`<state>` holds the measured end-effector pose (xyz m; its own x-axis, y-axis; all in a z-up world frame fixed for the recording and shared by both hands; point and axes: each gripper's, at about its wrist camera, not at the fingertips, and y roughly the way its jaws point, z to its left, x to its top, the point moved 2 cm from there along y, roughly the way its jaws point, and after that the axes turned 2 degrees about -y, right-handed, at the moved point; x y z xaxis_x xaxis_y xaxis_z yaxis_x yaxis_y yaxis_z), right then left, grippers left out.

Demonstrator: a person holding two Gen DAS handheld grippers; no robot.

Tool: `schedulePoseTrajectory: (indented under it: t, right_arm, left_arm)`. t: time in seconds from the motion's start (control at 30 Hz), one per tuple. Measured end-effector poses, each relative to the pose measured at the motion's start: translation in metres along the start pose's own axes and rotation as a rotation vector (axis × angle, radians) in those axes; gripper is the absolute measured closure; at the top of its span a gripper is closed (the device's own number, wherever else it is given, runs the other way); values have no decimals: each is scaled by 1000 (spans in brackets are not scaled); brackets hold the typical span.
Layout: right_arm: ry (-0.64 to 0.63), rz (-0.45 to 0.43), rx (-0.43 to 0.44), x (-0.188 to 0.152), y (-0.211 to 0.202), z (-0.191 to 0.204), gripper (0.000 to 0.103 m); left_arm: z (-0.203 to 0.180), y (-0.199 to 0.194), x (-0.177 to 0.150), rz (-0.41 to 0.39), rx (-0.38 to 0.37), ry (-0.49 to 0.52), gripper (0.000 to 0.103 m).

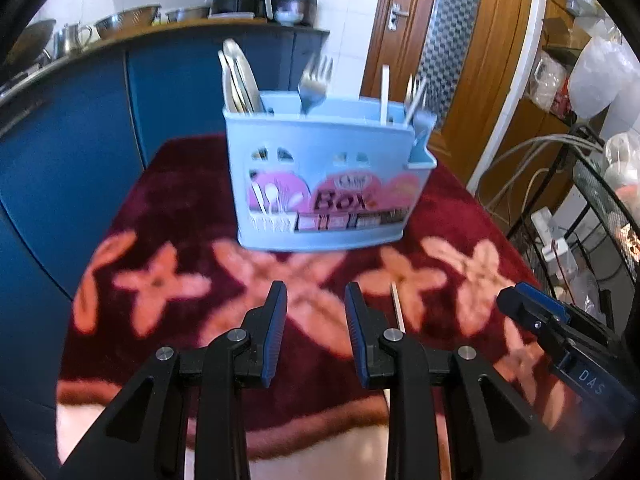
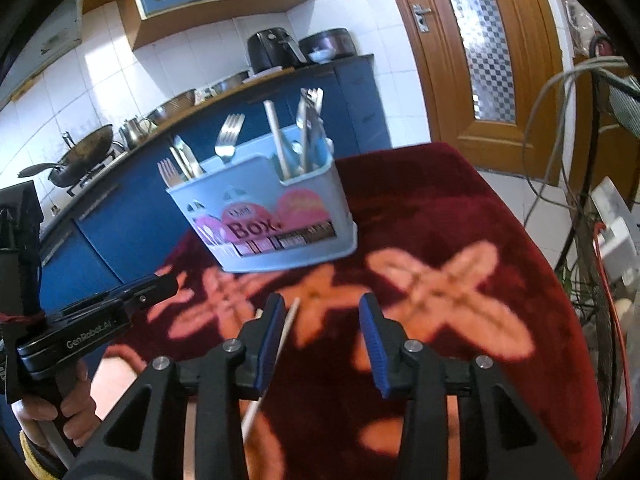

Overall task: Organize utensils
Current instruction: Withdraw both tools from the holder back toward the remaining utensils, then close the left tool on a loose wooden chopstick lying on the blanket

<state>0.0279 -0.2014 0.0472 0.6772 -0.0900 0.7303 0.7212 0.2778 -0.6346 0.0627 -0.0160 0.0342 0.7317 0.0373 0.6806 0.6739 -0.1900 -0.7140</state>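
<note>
A light blue utensil caddy (image 1: 328, 184) (image 2: 272, 216) with a pink "Box" label stands on the dark red flowered cloth (image 1: 192, 200). It holds spoons (image 1: 236, 76), forks (image 1: 316, 80) and pale chopsticks (image 2: 276, 136). One loose chopstick (image 2: 280, 344) (image 1: 398, 308) lies on the cloth. My right gripper (image 2: 322, 298) is open above it, and the stick runs just inside its left finger with no pad pressing on it. Left of the stick, my left gripper (image 1: 315, 286) is open with nothing between its fingers. Each gripper shows at the edge of the other's view.
Blue cabinets (image 1: 80, 140) and a counter with pots, a wok (image 2: 80, 148) and an air fryer (image 2: 272, 50) lie behind the table. A wooden door (image 2: 480, 60) is at back right. A wire rack with cables (image 1: 592, 208) stands off the right edge.
</note>
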Motion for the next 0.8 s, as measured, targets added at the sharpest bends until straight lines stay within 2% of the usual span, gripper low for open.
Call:
schedulePoseTrajectory:
  t: [0.27, 0.43, 0.8]
  right_arm:
    - [30, 38, -8, -13, 6, -17, 58]
    - [50, 55, -4, -18, 10, -24, 53]
    - [67, 64, 3, -23, 8, -33, 53]
  left_arm:
    - [-11, 24, -17, 109, -47, -3, 73]
    - [-22, 36, -24, 150, -30, 29, 73]
    - [-42, 51, -37, 235, -51, 77, 73]
